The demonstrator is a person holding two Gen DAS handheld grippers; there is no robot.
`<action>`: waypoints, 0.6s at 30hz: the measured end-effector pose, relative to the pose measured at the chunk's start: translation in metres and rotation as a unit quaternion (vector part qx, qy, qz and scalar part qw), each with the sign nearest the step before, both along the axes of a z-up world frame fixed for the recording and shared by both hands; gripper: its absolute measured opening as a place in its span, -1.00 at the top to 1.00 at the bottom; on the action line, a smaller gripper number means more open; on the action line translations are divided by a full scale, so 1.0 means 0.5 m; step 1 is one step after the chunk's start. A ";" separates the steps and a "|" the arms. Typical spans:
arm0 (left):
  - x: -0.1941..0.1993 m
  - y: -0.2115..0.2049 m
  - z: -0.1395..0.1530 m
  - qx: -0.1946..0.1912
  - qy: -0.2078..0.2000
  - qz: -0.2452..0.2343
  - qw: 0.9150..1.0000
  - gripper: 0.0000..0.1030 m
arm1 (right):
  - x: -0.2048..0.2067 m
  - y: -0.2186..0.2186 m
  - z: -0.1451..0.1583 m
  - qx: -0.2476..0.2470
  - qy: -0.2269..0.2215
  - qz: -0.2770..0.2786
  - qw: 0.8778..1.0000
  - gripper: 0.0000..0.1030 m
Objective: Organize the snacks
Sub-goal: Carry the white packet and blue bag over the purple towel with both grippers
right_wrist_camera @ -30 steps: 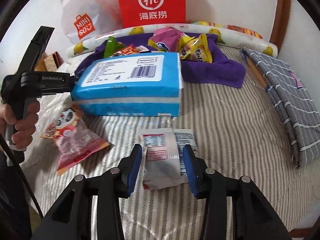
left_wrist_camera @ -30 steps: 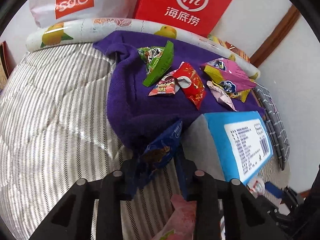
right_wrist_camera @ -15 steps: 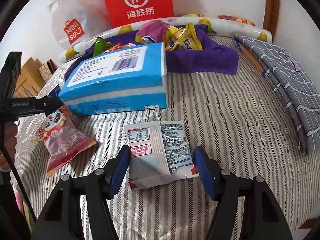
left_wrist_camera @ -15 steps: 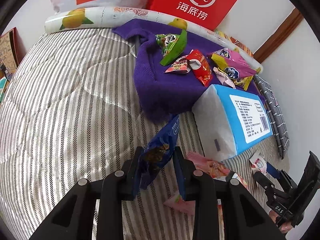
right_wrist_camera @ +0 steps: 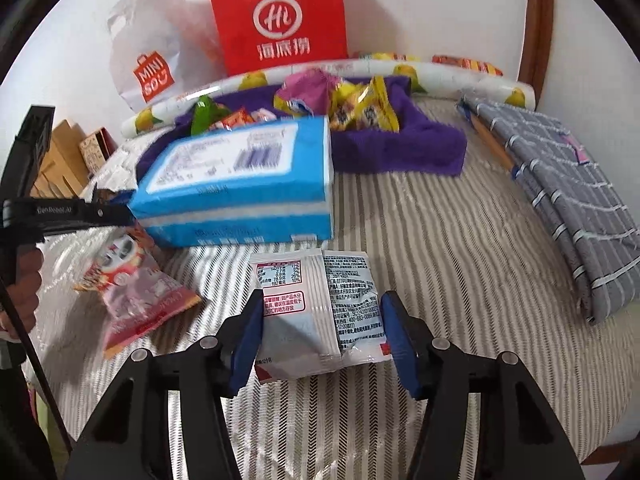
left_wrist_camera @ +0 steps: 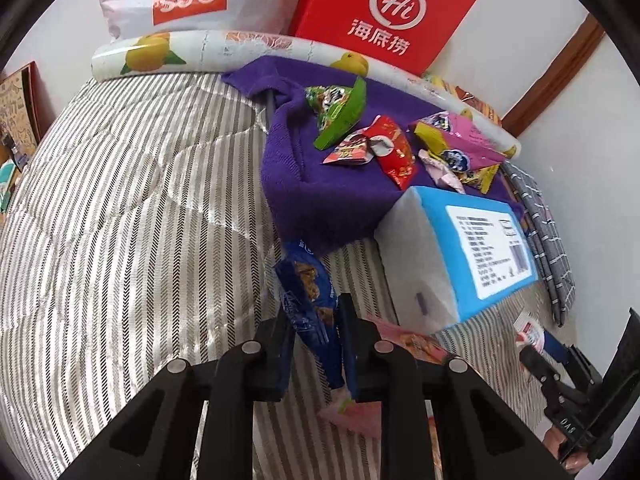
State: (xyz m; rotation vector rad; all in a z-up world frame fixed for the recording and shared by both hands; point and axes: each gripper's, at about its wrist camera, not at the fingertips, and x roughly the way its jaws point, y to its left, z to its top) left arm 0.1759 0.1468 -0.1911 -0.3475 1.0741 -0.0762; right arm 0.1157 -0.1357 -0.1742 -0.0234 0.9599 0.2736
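Nearest in the left wrist view, the left gripper (left_wrist_camera: 316, 344) has its fingers clamped on a dark blue foil snack packet (left_wrist_camera: 308, 300), held above a grey-and-white striped quilted bedcover (left_wrist_camera: 132, 240). In the right wrist view, the right gripper (right_wrist_camera: 322, 328) has its blue-padded fingers spread apart on either side of a white snack packet with printed nutrition labels (right_wrist_camera: 320, 304), which lies flat on the bedcover. To the left of that lies a pink and red snack packet with a panda face (right_wrist_camera: 132, 292). Behind both sits a large blue plastic-wrapped tissue pack (right_wrist_camera: 240, 184). Farther back, a purple towel (left_wrist_camera: 320, 196) holds green, red, pink and yellow snack packets (left_wrist_camera: 372, 140). At the far wall stand a red paper bag (right_wrist_camera: 280, 16) and a white Miniso plastic bag (right_wrist_camera: 148, 56).
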 end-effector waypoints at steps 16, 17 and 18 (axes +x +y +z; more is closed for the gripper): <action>0.009 -0.024 0.123 0.021 -0.055 -0.012 0.998 0.63 | 0.068 0.009 0.144 0.043 -0.058 0.002 0.997 -0.11; 0.019 -0.027 0.133 0.025 -0.059 -0.014 0.998 0.63 | 0.084 0.014 0.152 0.045 -0.060 0.002 0.997 -0.11; 0.029 -0.029 0.140 0.028 -0.061 -0.016 0.998 0.63 | 0.096 0.018 0.158 0.045 -0.061 0.002 0.997 -0.11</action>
